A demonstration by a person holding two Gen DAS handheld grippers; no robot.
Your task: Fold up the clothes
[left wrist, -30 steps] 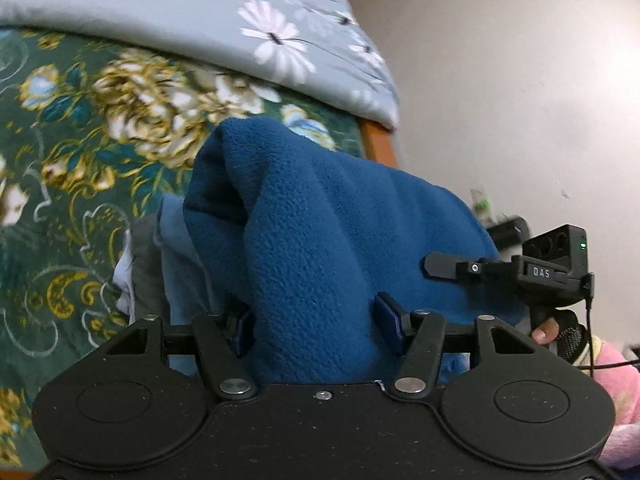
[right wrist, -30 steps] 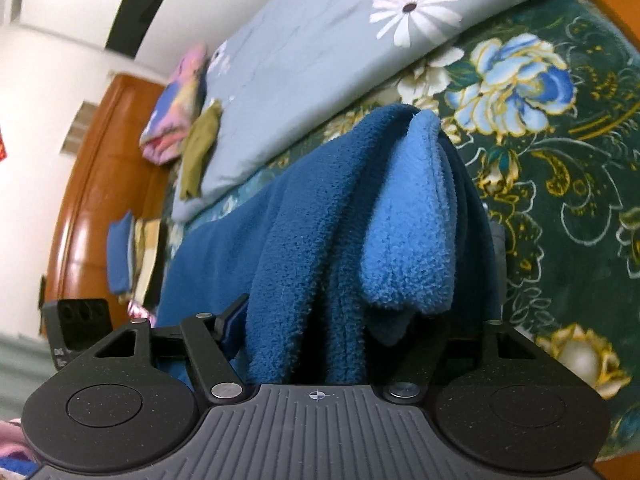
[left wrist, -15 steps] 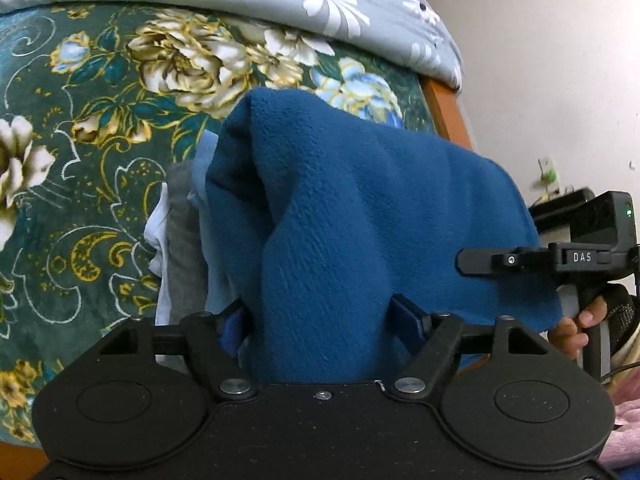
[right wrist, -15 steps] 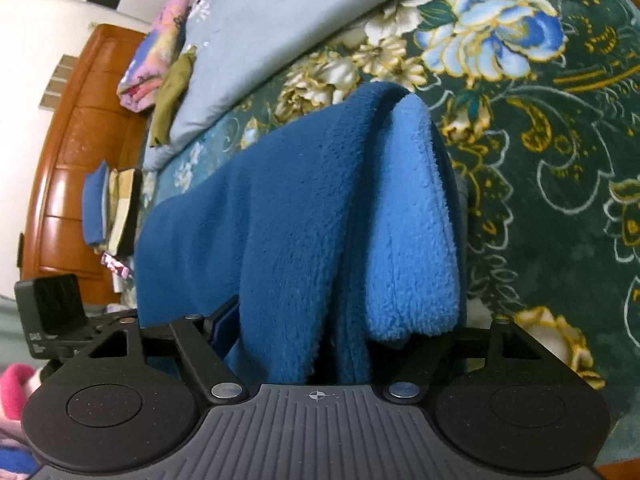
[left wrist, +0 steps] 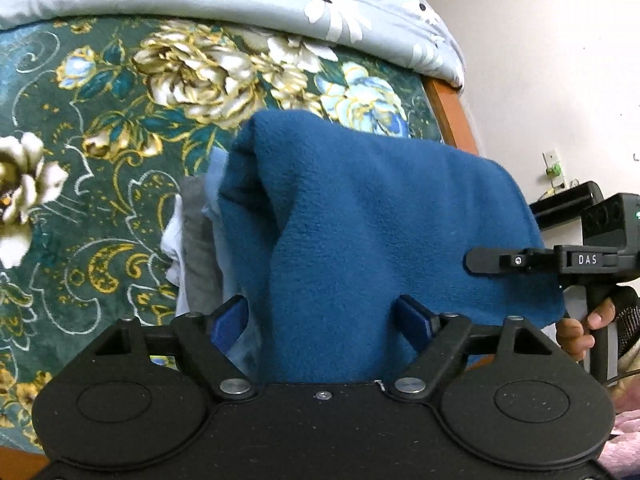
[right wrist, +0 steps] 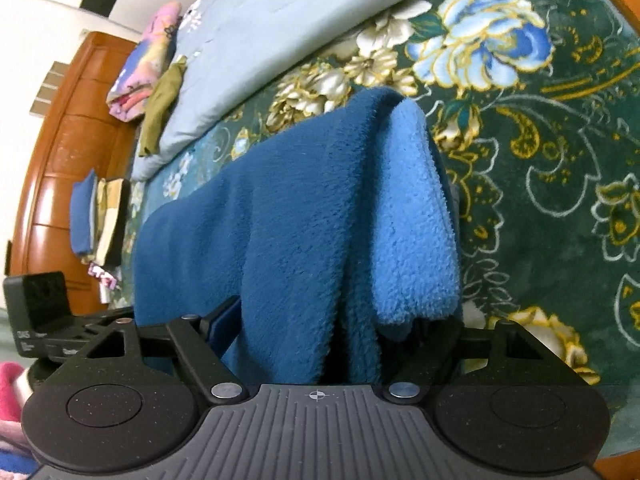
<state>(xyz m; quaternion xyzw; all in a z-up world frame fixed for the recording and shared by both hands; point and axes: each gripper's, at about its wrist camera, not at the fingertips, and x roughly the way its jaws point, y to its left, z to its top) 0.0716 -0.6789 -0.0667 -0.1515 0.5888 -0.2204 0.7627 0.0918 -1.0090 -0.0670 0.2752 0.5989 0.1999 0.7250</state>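
This is a bedroom in a home: a bed [left wrist: 100, 128] spread with a dark green floral blanket fills both views. Over the far part of that bed lies a pale grey quilt [right wrist: 280, 20] printed with white daisies, and at its head stands a polished wooden headboard [right wrist: 68, 140] with folded pink bedding [right wrist: 144, 64] just beside it. Past the bed's wooden side rail [left wrist: 450, 116] is a plain white wall [left wrist: 560, 60] with a small socket [left wrist: 554, 166].
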